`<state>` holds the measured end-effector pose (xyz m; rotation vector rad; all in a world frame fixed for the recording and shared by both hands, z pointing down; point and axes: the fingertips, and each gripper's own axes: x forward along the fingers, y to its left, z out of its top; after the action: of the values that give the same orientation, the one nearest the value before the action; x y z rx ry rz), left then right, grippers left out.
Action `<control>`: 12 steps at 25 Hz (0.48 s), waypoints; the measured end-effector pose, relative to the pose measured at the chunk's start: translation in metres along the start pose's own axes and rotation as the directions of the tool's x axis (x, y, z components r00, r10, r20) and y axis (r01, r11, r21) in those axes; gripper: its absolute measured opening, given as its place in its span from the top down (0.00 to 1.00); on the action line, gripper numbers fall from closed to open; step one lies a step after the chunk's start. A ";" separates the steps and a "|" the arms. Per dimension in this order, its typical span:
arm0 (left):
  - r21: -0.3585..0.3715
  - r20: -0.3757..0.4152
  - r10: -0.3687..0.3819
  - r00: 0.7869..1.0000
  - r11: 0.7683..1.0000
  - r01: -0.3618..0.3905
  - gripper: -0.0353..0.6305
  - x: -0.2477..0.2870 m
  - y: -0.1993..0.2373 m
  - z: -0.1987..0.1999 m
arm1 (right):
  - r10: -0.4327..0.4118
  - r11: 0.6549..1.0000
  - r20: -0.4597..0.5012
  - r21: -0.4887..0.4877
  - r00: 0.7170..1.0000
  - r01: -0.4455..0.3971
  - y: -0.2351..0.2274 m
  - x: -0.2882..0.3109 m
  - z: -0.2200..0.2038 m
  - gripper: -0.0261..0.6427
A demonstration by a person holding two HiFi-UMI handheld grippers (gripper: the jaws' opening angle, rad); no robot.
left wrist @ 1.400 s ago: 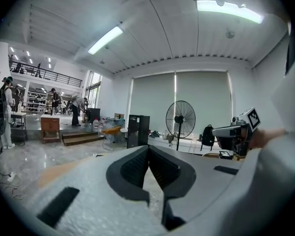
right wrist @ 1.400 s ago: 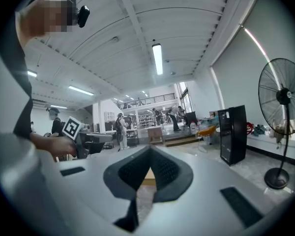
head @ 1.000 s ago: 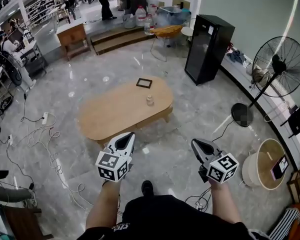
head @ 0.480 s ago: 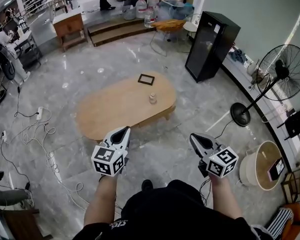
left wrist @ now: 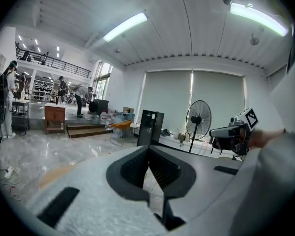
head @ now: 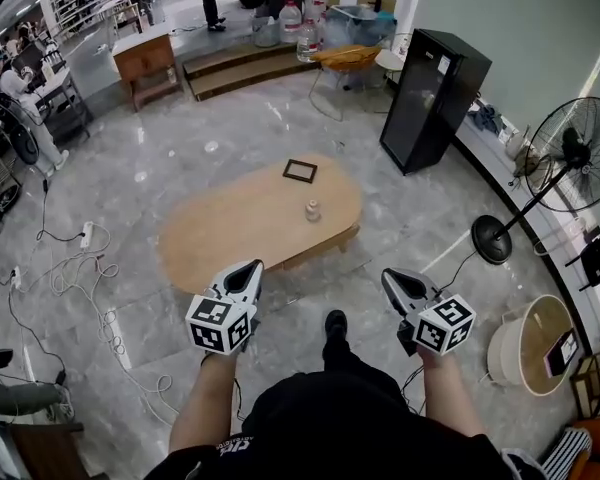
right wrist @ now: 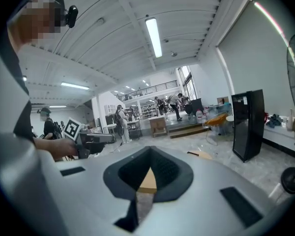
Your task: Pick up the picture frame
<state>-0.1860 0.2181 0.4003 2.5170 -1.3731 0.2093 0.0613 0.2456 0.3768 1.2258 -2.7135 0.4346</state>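
The picture frame (head: 300,171) is a small dark rectangle lying flat at the far end of the oval wooden table (head: 230,230). A small pale jar (head: 312,210) stands on the table nearer to me. My left gripper (head: 254,267) and right gripper (head: 389,275) are held side by side over the floor, short of the table's near edge, both pointing toward it. Each has its jaws shut with nothing between them. In the right gripper view the frame (right wrist: 193,154) shows as a thin dark strip on the table end.
A black cabinet (head: 432,96) stands beyond the table at the right. A pedestal fan (head: 572,156) and a round tub (head: 533,345) are further right. Cables and power strips (head: 75,268) trail over the floor at the left. My shoe (head: 335,324) is forward between the grippers.
I have walked toward the table, which now sits a little nearer and further right in the head view. One shoe has stepped forward. Both grippers stay shut and level.
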 end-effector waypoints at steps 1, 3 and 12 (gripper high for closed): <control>0.003 -0.006 0.003 1.000 1.000 -0.003 0.93 0.008 0.003 0.002 | 0.005 1.000 0.003 0.007 1.000 -0.005 -0.008 0.007 0.001 0.95; 0.006 -0.018 0.011 1.000 1.000 -0.011 0.93 0.029 0.010 0.007 | 0.017 1.000 0.007 0.019 1.000 -0.017 -0.025 0.022 0.004 0.95; 0.019 -0.070 -0.002 0.998 1.000 0.003 0.93 0.181 0.025 0.038 | 0.023 0.996 -0.024 0.083 0.999 -0.021 -0.162 0.088 0.020 0.95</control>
<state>-0.1086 0.0486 0.4132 2.5018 -1.3469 0.3086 0.1244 0.0748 0.4117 1.2028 -2.7156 0.5670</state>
